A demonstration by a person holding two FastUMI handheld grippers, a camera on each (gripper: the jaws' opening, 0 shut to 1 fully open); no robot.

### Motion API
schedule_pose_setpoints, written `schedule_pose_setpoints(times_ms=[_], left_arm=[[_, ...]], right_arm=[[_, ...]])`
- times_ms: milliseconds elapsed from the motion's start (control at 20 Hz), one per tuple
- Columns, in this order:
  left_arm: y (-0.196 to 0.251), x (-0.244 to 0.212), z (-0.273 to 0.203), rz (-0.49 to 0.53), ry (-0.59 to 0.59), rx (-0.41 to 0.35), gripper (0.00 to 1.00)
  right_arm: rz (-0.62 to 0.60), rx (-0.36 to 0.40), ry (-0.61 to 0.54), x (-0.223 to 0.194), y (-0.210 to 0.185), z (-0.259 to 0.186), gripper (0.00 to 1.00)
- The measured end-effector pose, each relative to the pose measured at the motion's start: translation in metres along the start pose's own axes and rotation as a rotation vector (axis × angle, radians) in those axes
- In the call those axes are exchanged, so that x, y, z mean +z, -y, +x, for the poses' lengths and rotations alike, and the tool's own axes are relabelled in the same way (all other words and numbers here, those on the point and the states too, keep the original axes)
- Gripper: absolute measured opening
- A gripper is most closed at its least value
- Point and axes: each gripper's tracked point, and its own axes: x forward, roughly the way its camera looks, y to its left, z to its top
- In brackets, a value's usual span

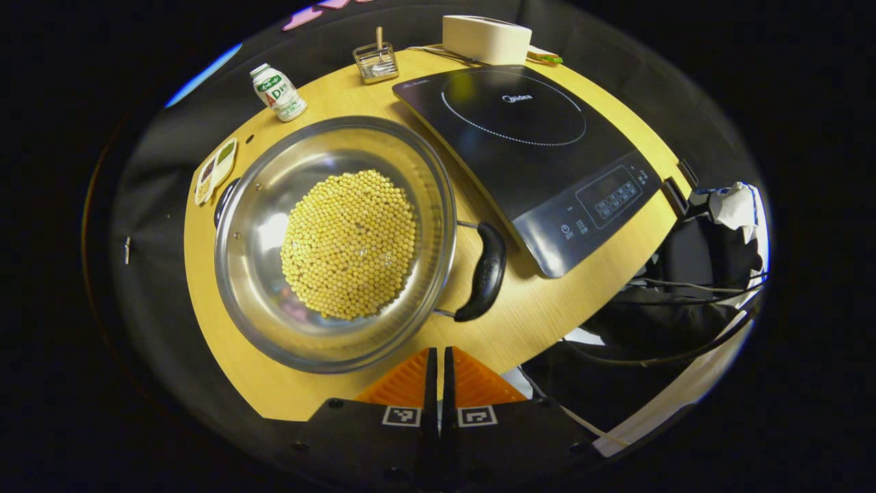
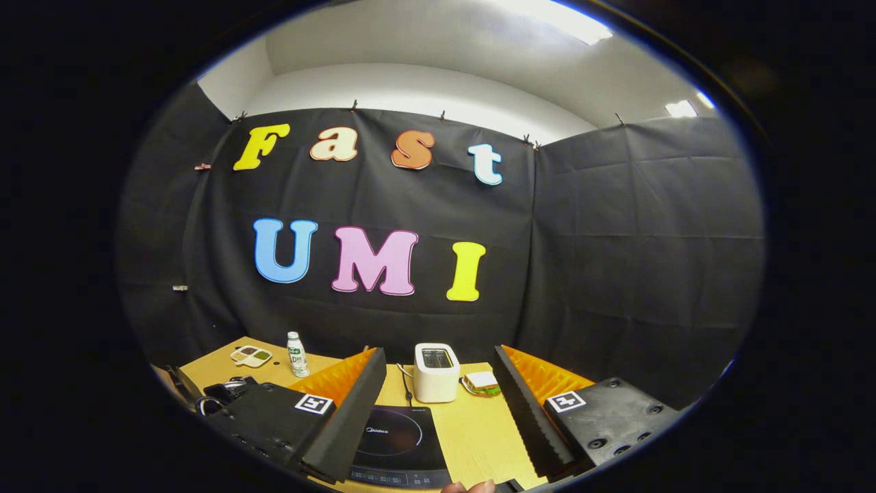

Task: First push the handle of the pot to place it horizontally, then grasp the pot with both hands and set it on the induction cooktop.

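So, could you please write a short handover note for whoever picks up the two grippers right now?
Left gripper: fingers shut, empty, hovering over the near rim of the pot.
Right gripper: fingers open, empty, raised and facing the toaster.
The pot, full of beans, sits on the table beside the cooktop, its black handle towards the cooktop.
Done: nothing visibly.
Left: push the handle horizontal, grasp the pot with both grippers, set it on the cooktop.

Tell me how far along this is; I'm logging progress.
Nothing looks done. The pot of beans sits on the table beside the cooktop, not on it. The left claw hovers shut near the pot's rim; the right claw is open above the cooktop. Pushing the handle, grasping and placing remain.
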Motion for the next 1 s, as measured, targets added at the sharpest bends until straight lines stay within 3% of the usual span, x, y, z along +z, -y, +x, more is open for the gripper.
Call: schedule_pose_setpoints(times_ms=[150,450,700,1000], left_arm=[[0.007,0.01,0.004,-0.023,0.03,-0.02,0.05],[0.009,0.024,0.005,-0.039,0.068,0.024,0.05],[0.012,0.058,0.001,-0.113,0.139,0.031,0.05],[0.014,0.064,0.003,-0.055,0.097,0.028,0.05]], right_arm=[[-0.011,-0.015,0.0,-0.001,0.004,0.0,0.98],[-0.025,-0.029,-0.001,-0.003,0.007,0.006,0.97],[-0.03,-0.029,0.003,-0.003,0.007,0.012,0.97],[-0.036,-0.039,0.001,-0.003,0.012,0.016,0.97]])
